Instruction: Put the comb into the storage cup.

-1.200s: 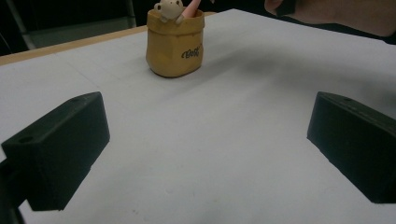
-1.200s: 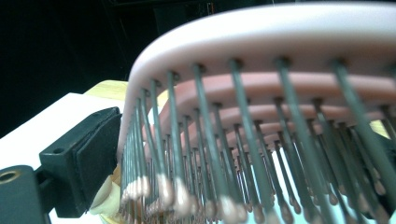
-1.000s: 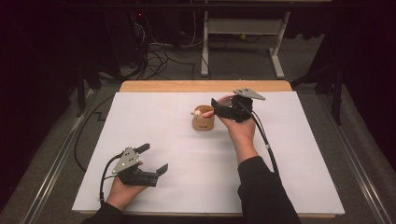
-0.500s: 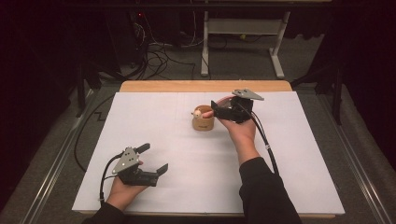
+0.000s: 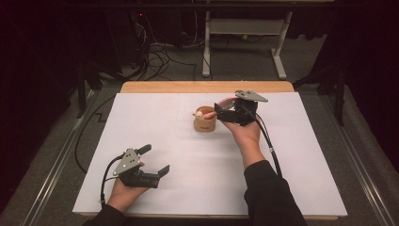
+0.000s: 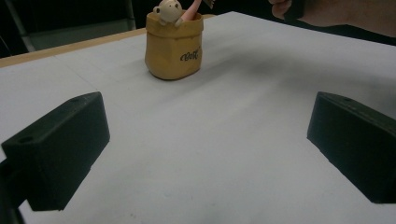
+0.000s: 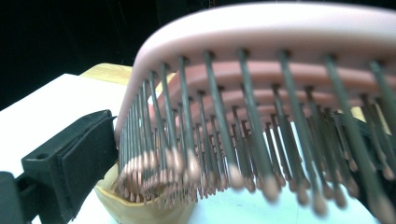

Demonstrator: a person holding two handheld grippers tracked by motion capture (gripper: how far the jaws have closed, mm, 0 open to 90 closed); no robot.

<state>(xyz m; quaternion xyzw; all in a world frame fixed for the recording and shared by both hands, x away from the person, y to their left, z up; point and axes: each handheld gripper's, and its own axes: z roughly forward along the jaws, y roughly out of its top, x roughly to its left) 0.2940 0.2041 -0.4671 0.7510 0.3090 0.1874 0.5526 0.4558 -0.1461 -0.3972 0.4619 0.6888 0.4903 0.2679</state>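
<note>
My left gripper (image 5: 153, 159) rests wide open near the table's front edge; my right gripper's (image 5: 219, 112) jaws have just been opening.

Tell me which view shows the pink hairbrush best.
The right gripper view: the pink hairbrush is close up, its bristles and curved back plain, lying between the right gripper's jaws. The high view gives a small pink sliver at the tan cup; the left gripper view shows a pink stub leaning out of that cup.
</note>
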